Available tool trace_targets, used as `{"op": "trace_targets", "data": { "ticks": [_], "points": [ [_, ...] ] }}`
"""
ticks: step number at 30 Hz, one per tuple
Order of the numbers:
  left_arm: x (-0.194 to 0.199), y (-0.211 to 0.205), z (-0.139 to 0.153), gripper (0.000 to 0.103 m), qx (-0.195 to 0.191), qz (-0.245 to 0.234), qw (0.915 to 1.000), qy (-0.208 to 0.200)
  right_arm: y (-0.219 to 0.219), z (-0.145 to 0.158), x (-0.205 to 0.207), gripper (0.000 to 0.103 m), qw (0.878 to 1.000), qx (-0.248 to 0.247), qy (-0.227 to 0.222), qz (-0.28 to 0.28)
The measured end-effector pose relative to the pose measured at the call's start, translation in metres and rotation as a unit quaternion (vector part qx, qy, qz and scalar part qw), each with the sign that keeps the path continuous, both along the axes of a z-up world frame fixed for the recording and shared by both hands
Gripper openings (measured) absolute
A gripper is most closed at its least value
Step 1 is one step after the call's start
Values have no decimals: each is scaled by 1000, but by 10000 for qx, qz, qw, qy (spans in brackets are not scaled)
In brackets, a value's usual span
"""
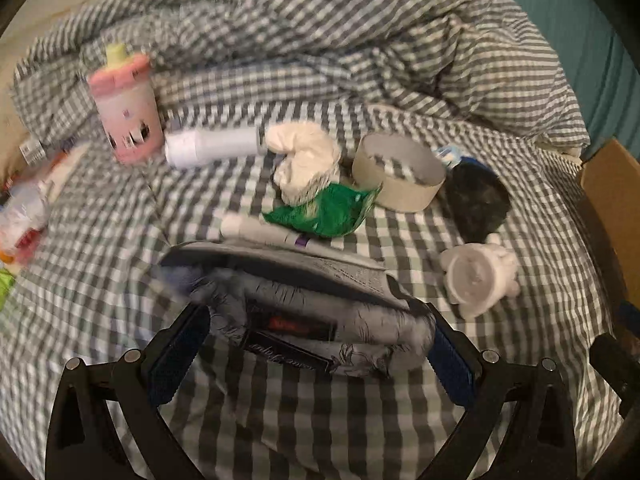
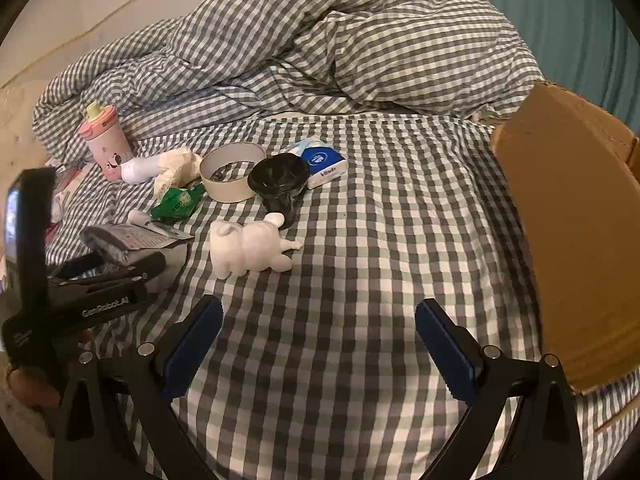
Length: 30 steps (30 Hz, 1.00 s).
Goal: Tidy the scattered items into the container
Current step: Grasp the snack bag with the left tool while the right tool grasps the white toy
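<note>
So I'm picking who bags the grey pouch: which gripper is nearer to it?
Left. The left gripper has its fingers on either side of the grey pouch, closing around it. The right gripper hangs open over bare checked sheet, well right of it.

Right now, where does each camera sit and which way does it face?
Left wrist: on the left tongs, low over the bed, facing the duvet; both blue pads straddle a grey pouch.
Right wrist: on the right tongs, open over bare sheet, box to its right; left tongs visible.
Shared: pink cup, tape ring, white figurine.
</note>
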<state>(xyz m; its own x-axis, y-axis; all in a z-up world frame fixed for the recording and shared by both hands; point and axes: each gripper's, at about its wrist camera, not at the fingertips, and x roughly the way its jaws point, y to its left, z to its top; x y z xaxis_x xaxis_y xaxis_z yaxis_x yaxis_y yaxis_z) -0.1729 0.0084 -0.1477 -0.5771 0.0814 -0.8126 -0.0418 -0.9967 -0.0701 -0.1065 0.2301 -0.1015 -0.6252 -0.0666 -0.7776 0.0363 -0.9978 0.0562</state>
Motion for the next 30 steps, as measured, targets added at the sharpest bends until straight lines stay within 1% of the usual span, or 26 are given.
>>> {"op": "trace_targets", "data": {
  "ticks": [3,4,5,6,7,8,9,10,12,13,15,18,19,20,22,24,26,30],
  "points": [
    [-7,-10,-14,103,281,66,9993,-230,-4,-4,-7,98,10000,-3,-61,39],
    [-9,-11,-16,101,339,79,9990,-267,-4,-5,-8,97,9999,-1,-83,59],
    [-8,-14,-17,90,444,98,9986,-275,-5,-6,-10,95,9999,-6,-90,76],
    [-8,-16,-16,83,567,50,9980,-283,-6,-8,-12,95,9999,-26,-114,103],
    [-7,-16,-15,74,604,10,9978,-288,-8,-8,-14,93,9998,-38,-123,120],
    [-6,-16,-13,52,614,-27,9977,-268,-9,-9,-16,91,9998,-80,-104,142],
    [-3,-16,-10,49,597,-54,9979,-236,-11,-9,-19,90,9997,-111,-121,185],
    [-1,-15,-7,42,548,-32,9983,-196,-14,-9,-22,87,9996,-140,-128,229],
    [4,-15,-1,33,412,-11,9991,-131,-20,-8,-27,85,9994,-157,-128,265],
    [5,-16,2,25,373,6,9993,-76,-23,-8,-30,85,9993,-189,-131,309],
    [12,-21,12,25,369,74,9993,56,-29,-8,-36,84,9988,-242,-149,396],
    [16,-29,22,24,402,137,9990,109,-39,-11,-48,84,9984,-200,-205,492],
    [16,-30,24,24,383,146,9991,113,-42,-14,-53,82,9981,-201,-257,524],
    [17,-33,26,24,359,154,9992,120,-43,-17,-57,78,9979,-193,-313,533],
    [18,-37,28,24,357,193,9991,129,-47,-26,-66,75,9971,-270,-469,536],
    [20,-41,30,24,349,234,9990,164,-50,-34,-75,75,9966,-234,-606,507],
    [21,-43,31,24,294,250,9991,173,-54,-42,-81,72,9957,-246,-732,509],
    [23,-45,30,24,244,285,9991,195,-56,-51,-87,72,9955,-162,-811,467]
  ]
}}
